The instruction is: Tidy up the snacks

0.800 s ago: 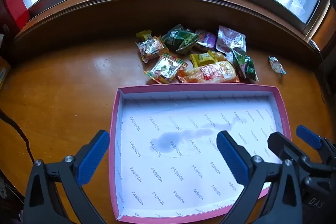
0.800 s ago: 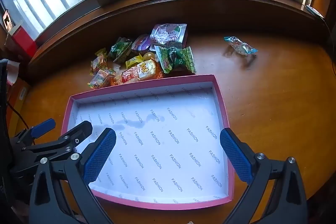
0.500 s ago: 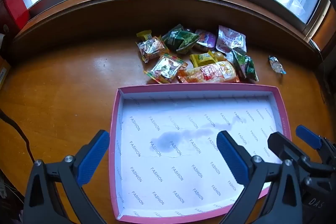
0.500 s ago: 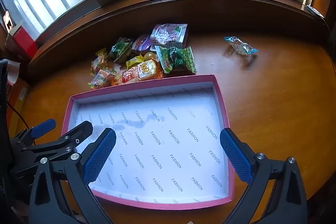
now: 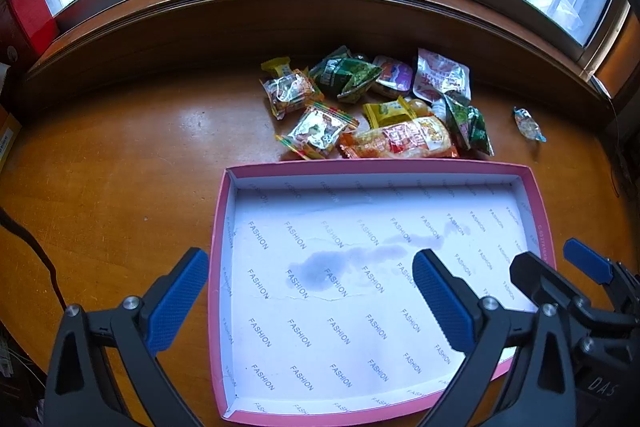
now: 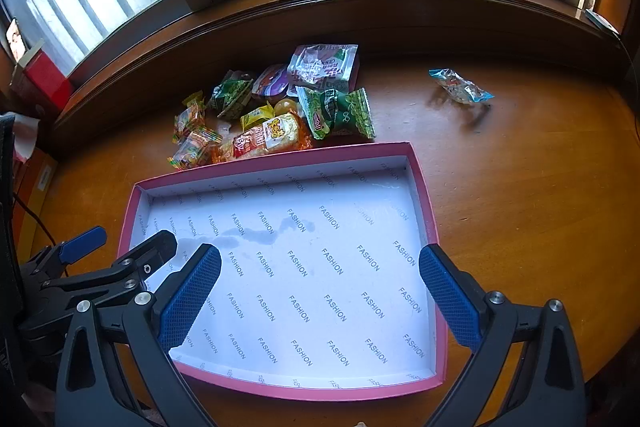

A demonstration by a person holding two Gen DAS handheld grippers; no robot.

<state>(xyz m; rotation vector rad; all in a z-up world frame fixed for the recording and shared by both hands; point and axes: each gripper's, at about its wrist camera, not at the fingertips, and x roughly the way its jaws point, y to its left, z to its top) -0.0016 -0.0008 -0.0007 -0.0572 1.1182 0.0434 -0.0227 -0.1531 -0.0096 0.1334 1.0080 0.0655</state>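
Over the near end of the pink box [image 5: 538,203], left tool [image 5: 310,295] hovering, jaws spread wide, nothing between the blue pads [image 5: 442,301]; left pad outside the box's left wall above bare counter [image 5: 112,167], right pad above the white lining. Beside it, right tool [image 6: 320,293] likewise spread wide and empty, both pads over the box interior, near the front rim. Each tool visible at the edge of the other's view, side by side, apart.

Box: shallow, pink-walled, white liner printed "FASHION", greyish stain [image 5: 320,267] on the floor toward the left half. No snack inside.

Just beyond the far wall: snack pile [image 5: 372,103] heaped on the counter. Noted within it: long orange pack [image 5: 400,141] lying along the box's far wall, touching or nearly so; green pack [image 6: 338,113] at the right end; silver-and-red pouch [image 6: 324,65] at the back; yellow wrapper [image 5: 386,111] mid-pile; clear striped packs [image 5: 316,131] on the left.

Well apart to the right: single clear blue-edged sweet [image 6: 460,87], alone on the counter.

Behind: dark wooden sill [image 6: 360,11] under barred windows; red box [image 5: 30,13] at far left.
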